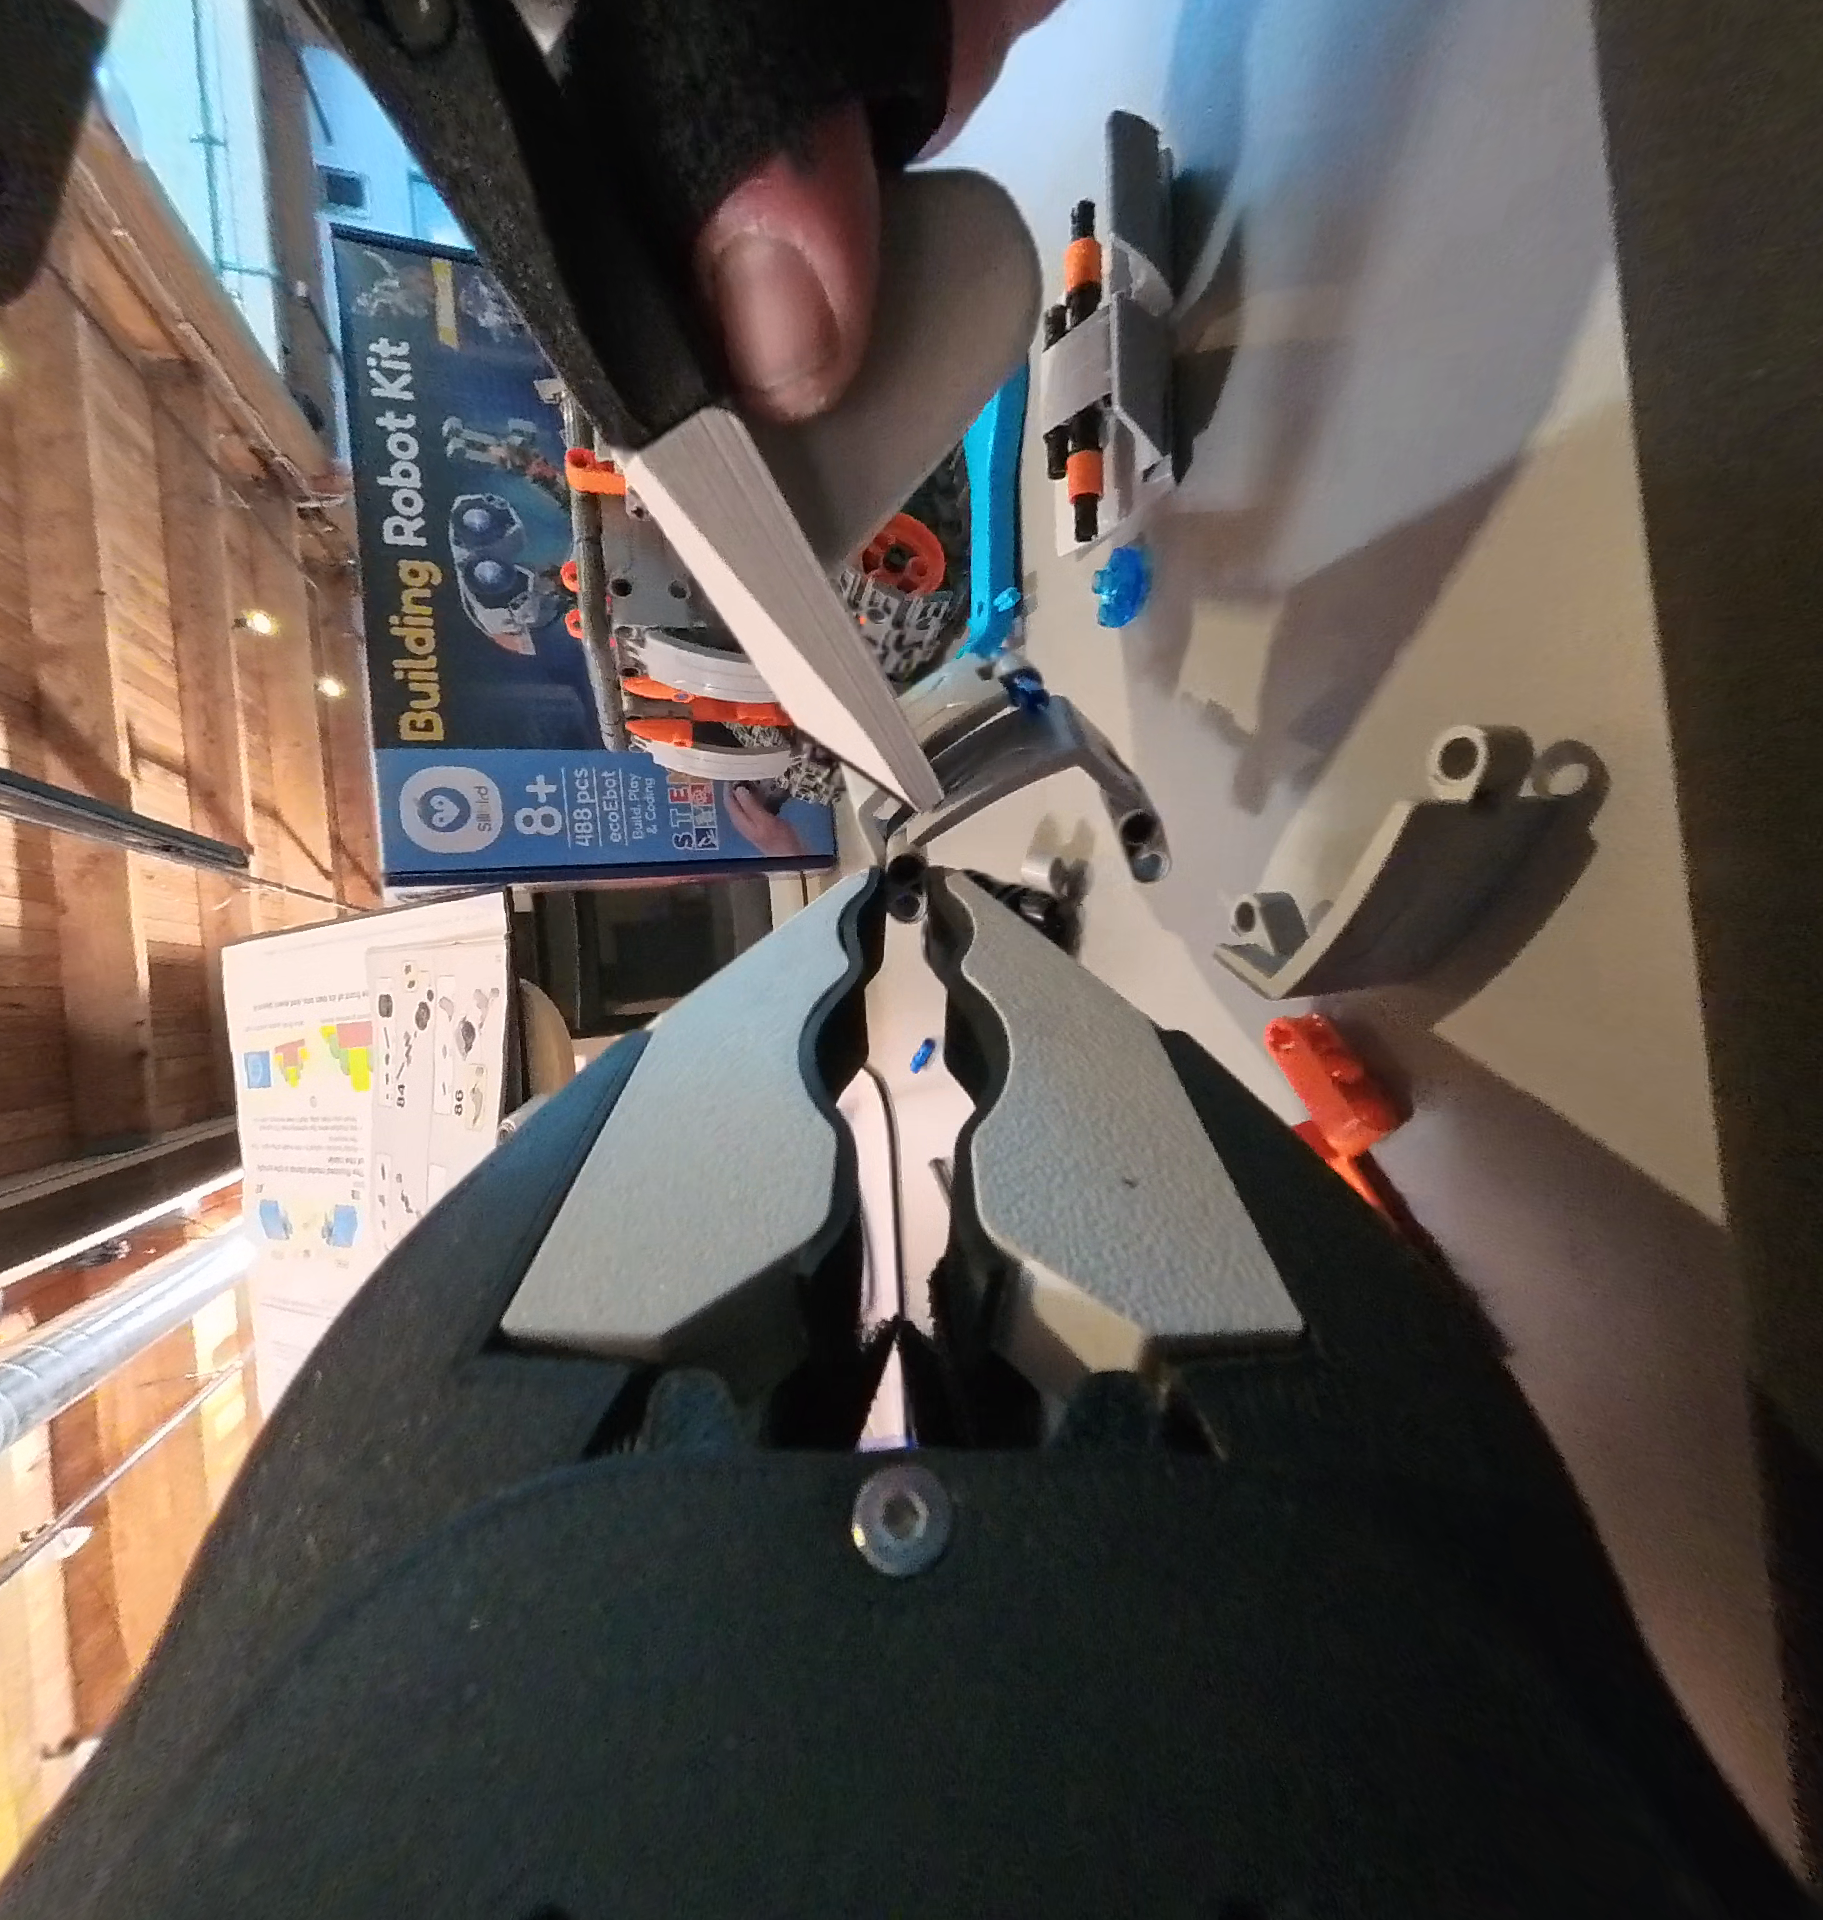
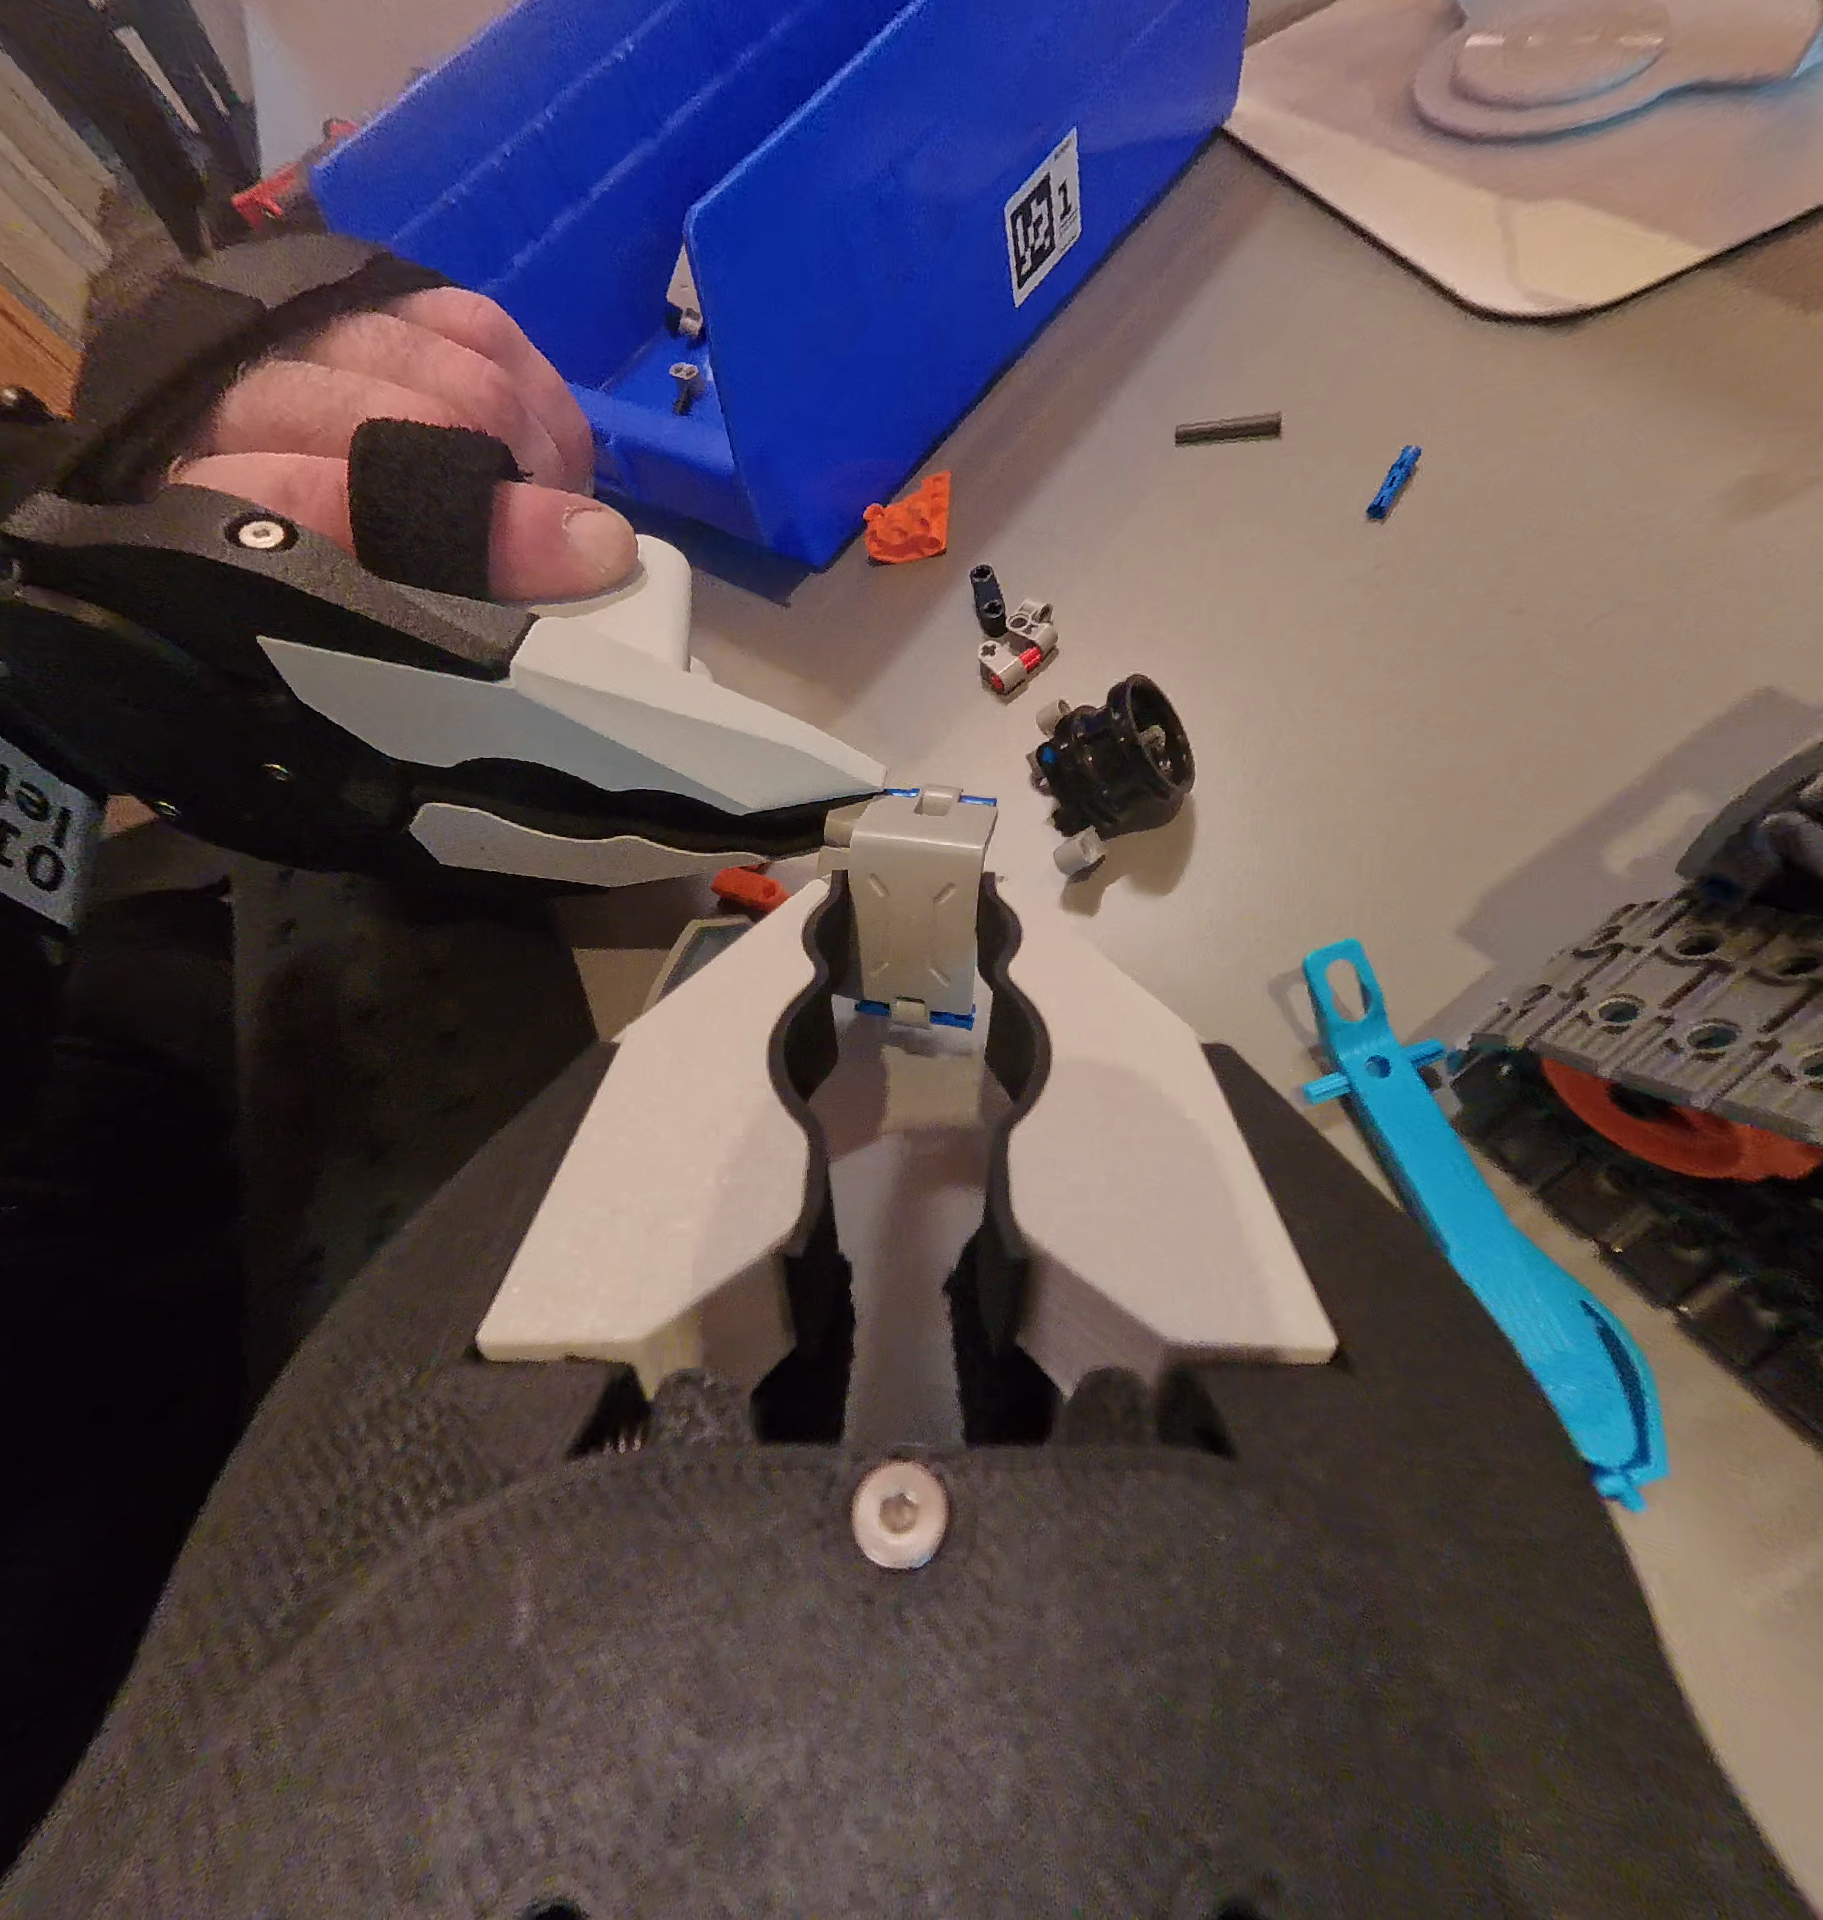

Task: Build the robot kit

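The right gripper (image 2: 912, 925) clamps a grey panel piece (image 2: 915, 920) between its fingers; the left gripper (image 1: 907, 883) pinches a small black pin (image 1: 906, 891) at that piece's edge.

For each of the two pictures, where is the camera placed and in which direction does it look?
Left wrist view: on the left gripper, rolled sideways, looking along its fingers at a small black pin; a thumb on the right gripper shows.
Right wrist view: on the right gripper, looking down at the table; it grips a grey panel piece; a hand shows.
Shared: both grippers, blue tool.
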A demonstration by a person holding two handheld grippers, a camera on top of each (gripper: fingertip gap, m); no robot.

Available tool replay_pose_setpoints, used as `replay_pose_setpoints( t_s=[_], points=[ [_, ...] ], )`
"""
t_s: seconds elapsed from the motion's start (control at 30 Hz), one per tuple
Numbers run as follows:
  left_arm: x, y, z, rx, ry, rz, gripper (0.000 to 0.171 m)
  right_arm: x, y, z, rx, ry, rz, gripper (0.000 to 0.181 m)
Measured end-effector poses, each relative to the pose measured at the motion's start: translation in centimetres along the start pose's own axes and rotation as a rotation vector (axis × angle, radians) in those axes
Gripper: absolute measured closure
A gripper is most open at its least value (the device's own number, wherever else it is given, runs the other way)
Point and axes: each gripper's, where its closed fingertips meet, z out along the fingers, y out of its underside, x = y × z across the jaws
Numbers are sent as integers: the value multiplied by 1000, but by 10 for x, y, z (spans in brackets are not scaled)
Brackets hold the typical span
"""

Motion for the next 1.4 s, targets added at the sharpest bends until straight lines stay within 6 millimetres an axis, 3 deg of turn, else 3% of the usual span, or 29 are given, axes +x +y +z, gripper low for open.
replay_pose_setpoints(
  t_s=[0.2,0.37,0.4,0.47,0.6,0.73,0.87,1.03,1.4],
  points=[
    [0,0,-1,22,-8,-6,166,-3,1,-1,33,-106,113,160],
    [1,4,-3,41,-4,-1,167,-9,1,1,33,-146,108,161],
    [4,8,-2,28,6,5,167,-16,2,1,34,-191,102,178],
    [7,11,0,27,25,7,167,-27,6,7,6,-224,79,180],
    [13,9,-1,57,57,-15,167,-18,8,7,-8,-181,66,180],
    [14,3,-1,81,54,8,167,-26,20,11,-75,-267,106,180],
    [12,2,-3,101,58,-21,167,-23,14,4,-29,-290,140,181],
    [19,-1,-6,153,102,-37,166,-24,20,6,-69,-316,153,181],
    [43,20,2,81,274,-138,158,-14,16,-3,-37,-311,185,181]
  ],
)
